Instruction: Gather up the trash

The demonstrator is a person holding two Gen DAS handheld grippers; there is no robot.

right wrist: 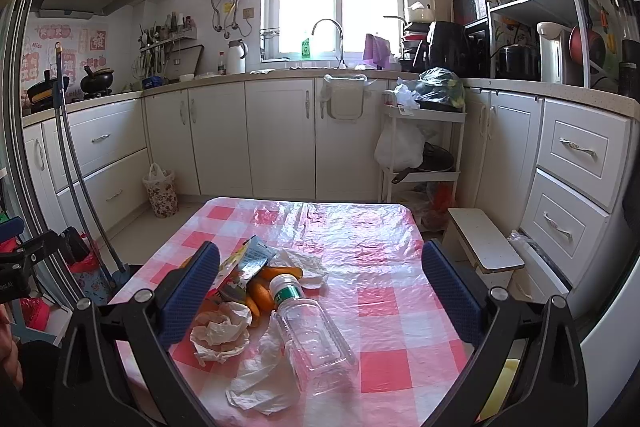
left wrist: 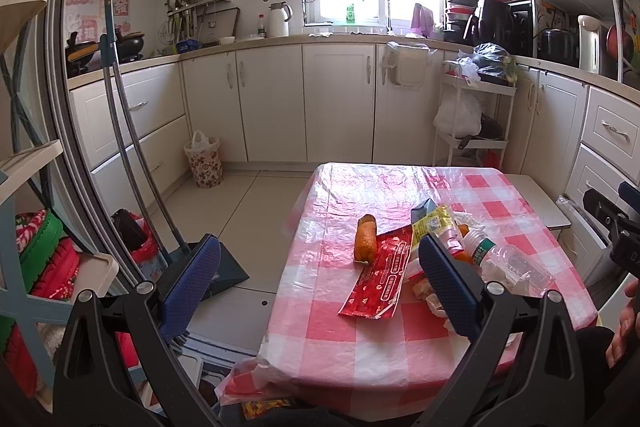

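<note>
2 tools hover wide open and empty over the checkered tabletop (right wrist: 380, 259): left tool (left wrist: 320, 283), right tool (right wrist: 320, 291). The clear bottle (right wrist: 312, 331) lies ahead of the right tool (slippery, I judge), so grip its ribbed middle squarely, then take the crumpled tissue (right wrist: 220, 335).

The bench cover (right wrist: 372, 259) is thin crinkly plastic, pretty shiny in the window light. The bottle (right wrist: 316, 339) is clear smooth plastic. The red wrapper (left wrist: 380, 277) looks like glossy foil, and the tissues (right wrist: 220, 335) are crumpled matt paper. The fingers (left wrist: 188, 283) have blue textured pads.
</note>
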